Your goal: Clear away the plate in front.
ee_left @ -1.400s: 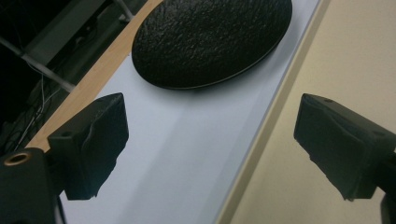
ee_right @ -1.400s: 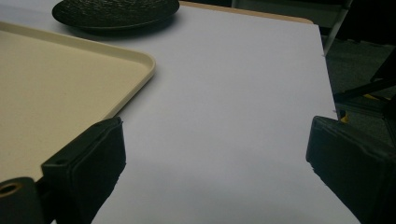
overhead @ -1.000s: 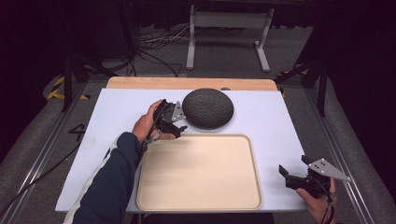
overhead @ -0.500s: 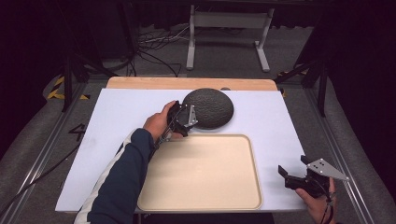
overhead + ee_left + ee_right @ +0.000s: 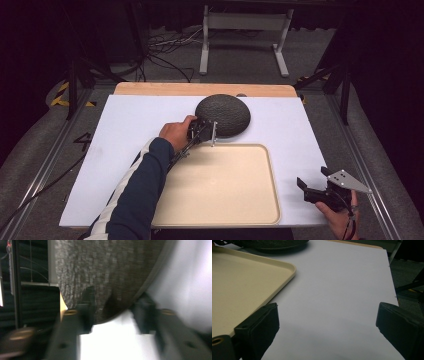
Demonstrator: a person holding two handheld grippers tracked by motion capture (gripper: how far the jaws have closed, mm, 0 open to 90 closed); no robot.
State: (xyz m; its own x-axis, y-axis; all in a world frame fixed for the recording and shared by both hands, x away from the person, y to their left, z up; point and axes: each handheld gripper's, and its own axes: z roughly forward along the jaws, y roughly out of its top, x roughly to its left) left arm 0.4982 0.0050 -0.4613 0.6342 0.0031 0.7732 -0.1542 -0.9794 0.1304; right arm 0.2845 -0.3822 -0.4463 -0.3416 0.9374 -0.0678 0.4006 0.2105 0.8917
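A dark grey, rough-textured dome lies rim down on the white table top, just behind a cream tray. My left gripper is at the dome's near-left edge. In the left gripper view its jaws have just been closing. One is on top of the dome, the other at the rim by the table, so the left gripper is shut on that edge. My right gripper rests at the table's near right corner. The right gripper is open with bare table between its jaws.
The cream tray holds nothing and fills the near middle of the table. A wooden strip runs along the far edge. Behind the table are a metal stand and floor cables. The dome shows far off in the right gripper view.
My left hand has moved right and down to the dome's edge, and its jaws have closed on the rim. The right hand has stayed still.
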